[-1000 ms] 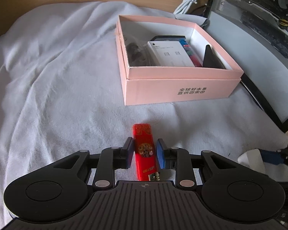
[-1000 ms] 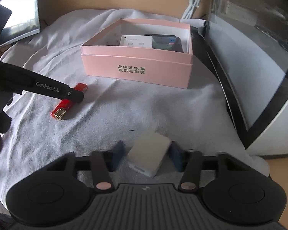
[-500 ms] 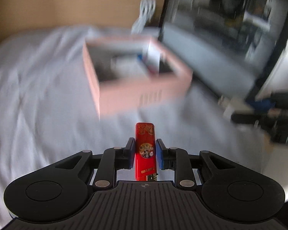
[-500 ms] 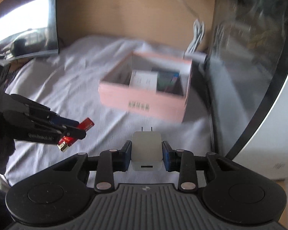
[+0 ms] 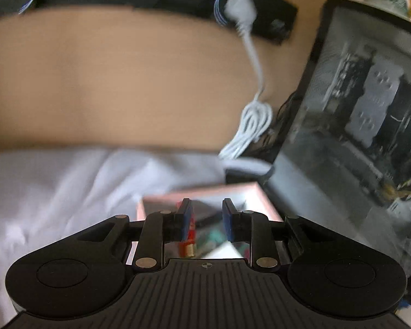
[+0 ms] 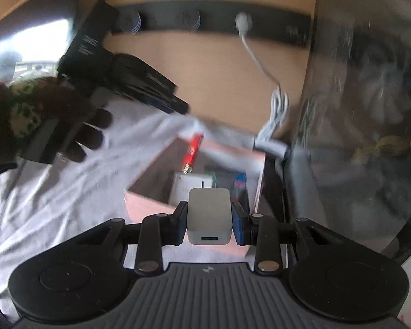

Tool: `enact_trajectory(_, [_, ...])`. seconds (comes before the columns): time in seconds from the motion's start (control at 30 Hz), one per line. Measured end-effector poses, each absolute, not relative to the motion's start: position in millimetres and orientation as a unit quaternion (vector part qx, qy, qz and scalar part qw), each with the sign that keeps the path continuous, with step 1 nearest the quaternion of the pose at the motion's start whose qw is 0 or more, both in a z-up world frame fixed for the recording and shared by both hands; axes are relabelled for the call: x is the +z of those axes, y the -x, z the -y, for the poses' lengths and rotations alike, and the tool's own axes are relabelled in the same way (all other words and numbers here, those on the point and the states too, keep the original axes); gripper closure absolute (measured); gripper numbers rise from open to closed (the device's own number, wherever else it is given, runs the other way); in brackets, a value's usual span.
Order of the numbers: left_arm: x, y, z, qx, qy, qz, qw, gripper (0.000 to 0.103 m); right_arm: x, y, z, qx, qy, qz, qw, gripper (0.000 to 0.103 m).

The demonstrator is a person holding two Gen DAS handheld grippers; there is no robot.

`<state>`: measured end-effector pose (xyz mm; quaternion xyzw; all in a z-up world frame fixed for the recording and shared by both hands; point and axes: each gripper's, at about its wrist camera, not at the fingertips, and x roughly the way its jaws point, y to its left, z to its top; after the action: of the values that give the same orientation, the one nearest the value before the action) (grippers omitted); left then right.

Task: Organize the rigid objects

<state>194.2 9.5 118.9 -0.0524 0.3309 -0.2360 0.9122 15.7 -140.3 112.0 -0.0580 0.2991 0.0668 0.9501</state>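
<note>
1. Hanging above the pink box (image 6: pixel 256 189), the red lighter (image 6: pixel 192 151) tilts, brass end down, long axis near upright.
2. Left gripper (image 5: pixel 205 220) fingers stand apart; lighter beside the left pad (image 5: pixel 184 220).
3. Right gripper (image 6: pixel 208 220) clamps the white charger (image 6: pixel 208 215).

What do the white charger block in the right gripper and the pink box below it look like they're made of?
The white square charger block looks like smooth hard plastic with a matte-to-satin finish: rounded corners, a moulded port slot, metal prongs on top. The pink open-topped box looks like matte paperboard: thin straight walls, flat uniform colour, no shine. Motion blur leaves its surface texture uncertain.
</note>
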Motion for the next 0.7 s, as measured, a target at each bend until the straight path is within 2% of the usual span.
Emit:
enact_trajectory(0.2, [82, -136, -41, -0.233, 0.082, -0.366, 0.897, 0.076, 79, -41, 151, 0.061, 0.040, -0.356, 0.931, 0.071])
enact_trajectory(0.33, [57, -91, -54, -0.228, 0.096, -0.399, 0.883, 0.076, 86, -72, 150, 0.051, 0.052, -0.337, 0.939, 0.071])
enact_trajectory(0.43, [43, -73, -60, -0.205, 0.089, -0.417, 0.881, 0.076, 103, -105, 149, 0.032, 0.054, -0.291, 0.955, 0.071])
enact_trajectory(0.47, [38, -67, -66, -0.193, 0.092, -0.422, 0.881, 0.076, 108, -116, 149, 0.024, 0.053, -0.277, 0.959, 0.068])
enact_trajectory(0.57, [33, -55, -75, -0.172, 0.079, -0.420, 0.888, 0.076, 115, -140, 147, -0.007, 0.052, -0.266, 0.963, 0.036])
enact_trajectory(0.7, [26, -46, -85, -0.145, 0.056, -0.425, 0.892, 0.076, 102, -130, 141, -0.007, 0.009, -0.295, 0.955, 0.032])
